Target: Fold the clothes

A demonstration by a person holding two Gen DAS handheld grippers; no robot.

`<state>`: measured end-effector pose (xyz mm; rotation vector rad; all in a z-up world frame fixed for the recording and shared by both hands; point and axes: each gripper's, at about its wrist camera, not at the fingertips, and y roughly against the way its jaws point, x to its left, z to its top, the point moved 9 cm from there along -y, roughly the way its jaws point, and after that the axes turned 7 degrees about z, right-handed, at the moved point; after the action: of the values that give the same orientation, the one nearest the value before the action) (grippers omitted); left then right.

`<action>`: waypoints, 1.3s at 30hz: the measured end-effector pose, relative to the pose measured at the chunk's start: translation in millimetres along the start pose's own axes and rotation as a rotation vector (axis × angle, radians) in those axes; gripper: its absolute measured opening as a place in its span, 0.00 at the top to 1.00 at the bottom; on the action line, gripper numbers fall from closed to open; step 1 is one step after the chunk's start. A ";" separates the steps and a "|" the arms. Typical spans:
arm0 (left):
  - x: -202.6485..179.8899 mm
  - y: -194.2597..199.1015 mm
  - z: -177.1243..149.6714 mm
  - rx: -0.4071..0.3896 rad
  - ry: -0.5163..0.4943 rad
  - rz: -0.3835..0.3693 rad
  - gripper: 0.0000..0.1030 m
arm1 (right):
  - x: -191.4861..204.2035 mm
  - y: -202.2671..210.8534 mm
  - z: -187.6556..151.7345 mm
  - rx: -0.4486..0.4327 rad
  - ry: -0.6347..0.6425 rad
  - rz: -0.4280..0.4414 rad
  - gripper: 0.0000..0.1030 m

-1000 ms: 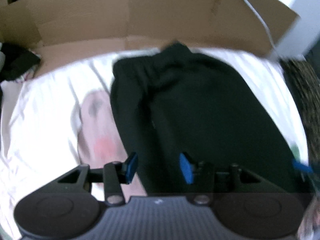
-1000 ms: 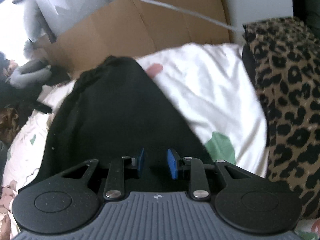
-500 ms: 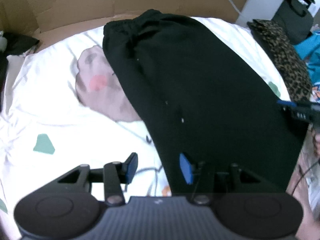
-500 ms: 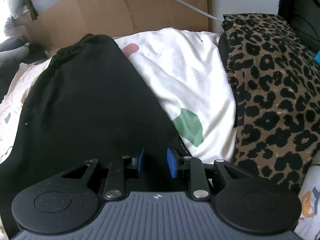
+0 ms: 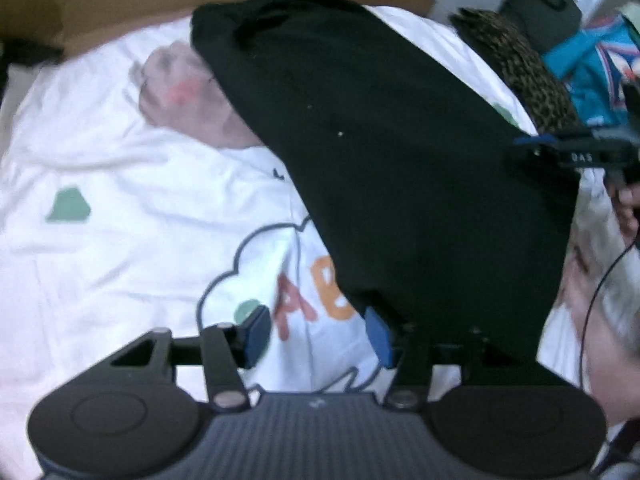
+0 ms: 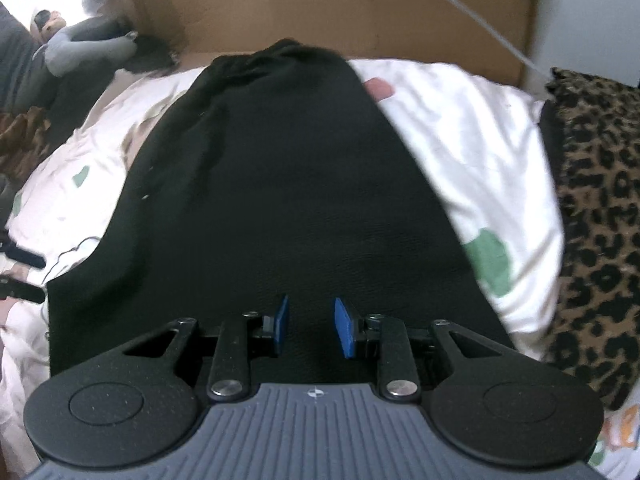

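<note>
1. Black garment [image 5: 392,152] lay stretched across the middle of both frames, running from the cardboard [image 6: 360,4] at the top down to the lower edge, over a white printed bed sheet [image 5: 120,168].
2. Left gripper [image 5: 318,334] sat at lower centre of the left wrist view, blue fingers [image 5: 256,334] spread wide apart; right-hand pad touching the garment's near corner, nothing visibly clamped between.
3. Right gripper [image 6: 311,326] sat at lower centre of the right wrist view, fingers [image 6: 344,328] parted by a narrow gap over the black cloth; grip on fabric could not be told.
4. Leopard-print fabric [image 6: 596,208] lay along the right edge, just beside the sheet.
</note>
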<state>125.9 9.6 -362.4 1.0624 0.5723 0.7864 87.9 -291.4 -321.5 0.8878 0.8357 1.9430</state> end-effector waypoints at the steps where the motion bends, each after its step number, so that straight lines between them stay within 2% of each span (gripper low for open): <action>1: -1.5 -0.1 1.4 -0.016 0.003 -0.002 0.35 | 3.5 -2.4 -1.6 0.004 -0.006 0.003 0.68; 4: -4.1 -4.3 1.6 -0.037 0.011 -0.032 0.36 | 14.5 -8.1 -5.3 0.012 -0.013 0.017 0.68; 7: -5.6 -5.7 -0.4 -0.044 0.016 -0.031 0.37 | 22.9 -9.8 -6.5 0.013 -0.003 0.031 0.68; 14: -11.1 -16.4 -24.8 0.015 0.070 -0.067 0.40 | 25.5 -12.7 -11.8 0.026 -0.014 0.040 0.68; 18: -17.1 -23.1 -24.6 0.013 0.075 -0.076 0.40 | 24.1 -12.8 -15.3 0.028 -0.021 0.046 0.68; 23: -24.1 -28.1 -12.9 -0.033 0.101 -0.098 0.41 | 22.3 -12.9 -19.6 0.031 -0.029 0.053 0.67; 28: -30.0 -41.5 -8.5 -0.061 0.079 -0.072 0.42 | 20.5 -12.9 -24.0 0.034 -0.037 0.061 0.67; 30: -30.1 -43.3 -7.6 -0.072 0.084 -0.070 0.52 | 19.3 -12.7 -25.6 0.035 -0.040 0.063 0.67; 32: -27.7 -42.2 -7.6 -0.072 0.121 -0.087 0.76 | 13.2 -11.3 -26.7 0.034 -0.051 0.057 0.67; 34: -23.0 -40.1 -8.8 -0.069 0.155 -0.097 0.87 | 6.2 -9.9 -29.6 0.039 -0.059 0.045 0.67; 39: -4.7 -31.1 -18.1 -0.064 0.199 -0.079 0.89 | -5.8 -7.1 -36.2 0.047 -0.068 0.025 0.67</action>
<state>118.5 7.4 -397.9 0.9031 0.7489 0.8410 63.5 -301.3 -348.0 0.9909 0.8373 1.9103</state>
